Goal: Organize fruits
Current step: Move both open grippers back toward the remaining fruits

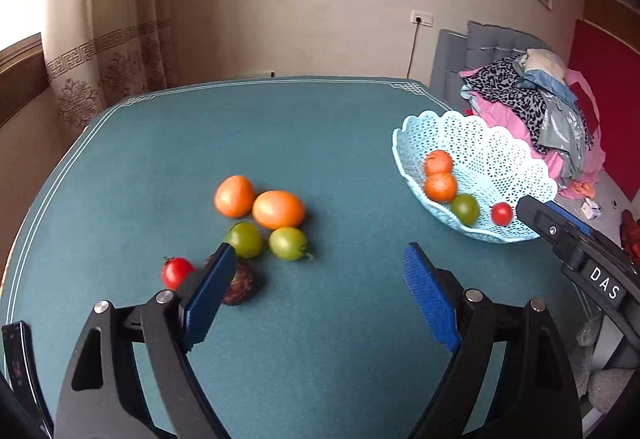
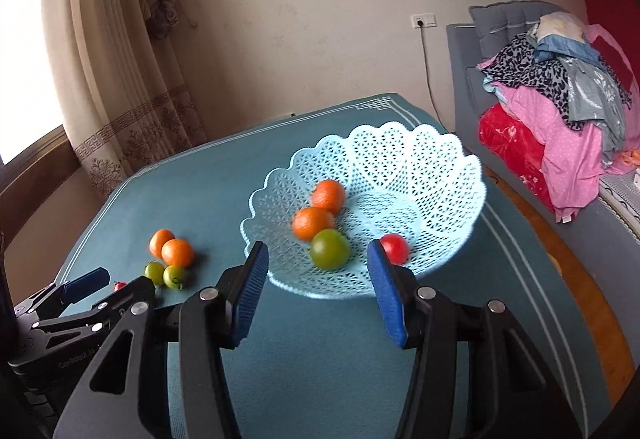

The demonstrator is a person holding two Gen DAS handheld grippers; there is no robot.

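On the teal tablecloth (image 1: 320, 143) lie two orange fruits (image 1: 235, 196) (image 1: 279, 209), two green ones (image 1: 244, 239) (image 1: 288, 243), a red tomato (image 1: 176, 272) and a dark brown fruit (image 1: 240, 285) half hidden by a finger. My left gripper (image 1: 320, 251) is open just right of this group, with nothing between its pads. A pale blue lattice basket (image 2: 440, 159) holds two oranges (image 2: 328, 195) (image 2: 312, 223), a green fruit (image 2: 330, 249) and a red tomato (image 2: 396, 247). My right gripper (image 2: 317, 245) stands open and empty before the basket's near rim.
A grey bed (image 2: 464, 51) piled with clothes (image 2: 560, 99) stands to the right of the table. A curtain (image 2: 120, 79) and window are at the back left. A wall socket with a cord (image 2: 423, 21) is behind the table. A finger of the right gripper (image 1: 540, 215) reaches beside the basket.
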